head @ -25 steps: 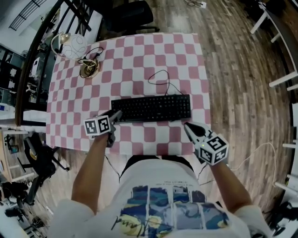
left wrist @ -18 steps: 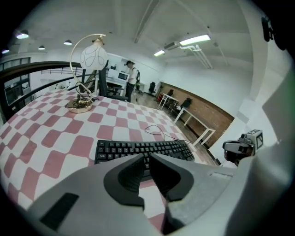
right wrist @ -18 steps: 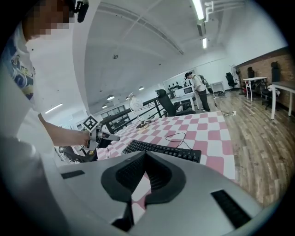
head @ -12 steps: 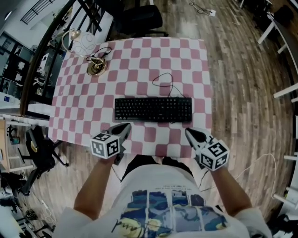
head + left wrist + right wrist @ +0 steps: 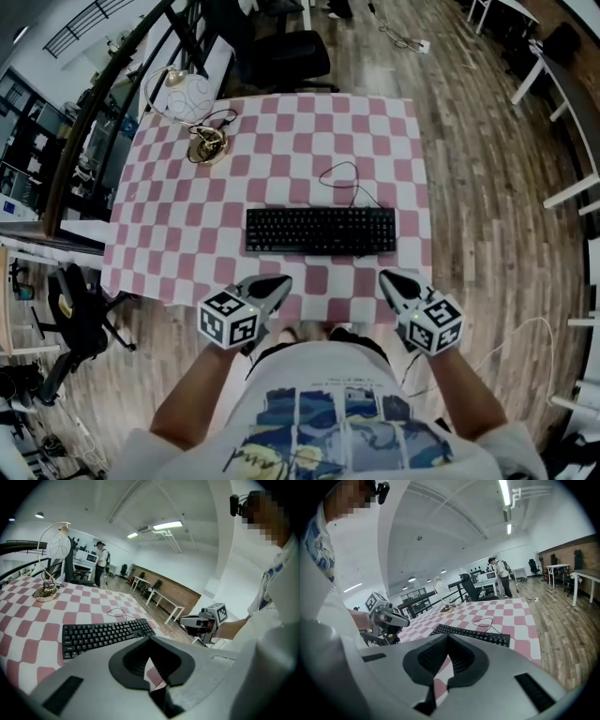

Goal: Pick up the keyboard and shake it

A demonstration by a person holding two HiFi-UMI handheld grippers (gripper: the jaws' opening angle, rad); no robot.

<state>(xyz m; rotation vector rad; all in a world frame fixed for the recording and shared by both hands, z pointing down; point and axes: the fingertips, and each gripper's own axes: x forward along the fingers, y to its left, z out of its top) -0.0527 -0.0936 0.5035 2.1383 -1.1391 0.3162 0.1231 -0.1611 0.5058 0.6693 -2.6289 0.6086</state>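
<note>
A black keyboard (image 5: 320, 231) lies flat on the pink and white checked table (image 5: 178, 234), its thin cable (image 5: 349, 181) looping away behind it. It shows in the left gripper view (image 5: 103, 636) and the right gripper view (image 5: 471, 636) too. My left gripper (image 5: 277, 284) is shut and empty, hanging at the table's near edge, short of the keyboard's left end. My right gripper (image 5: 392, 279) is also shut on nothing, near the edge below the keyboard's right end. Neither touches the keyboard.
A brass-based lamp with a round white shade (image 5: 192, 101) stands at the table's far left corner. A black office chair (image 5: 281, 56) is beyond the far edge. Wooden floor (image 5: 497, 216) lies to the right. A person (image 5: 100, 563) stands far off in the room.
My left gripper has let go of the keyboard's left end, shut, and pulled back to the near table edge. The right gripper stayed at the near edge. The keyboard lies flat.
</note>
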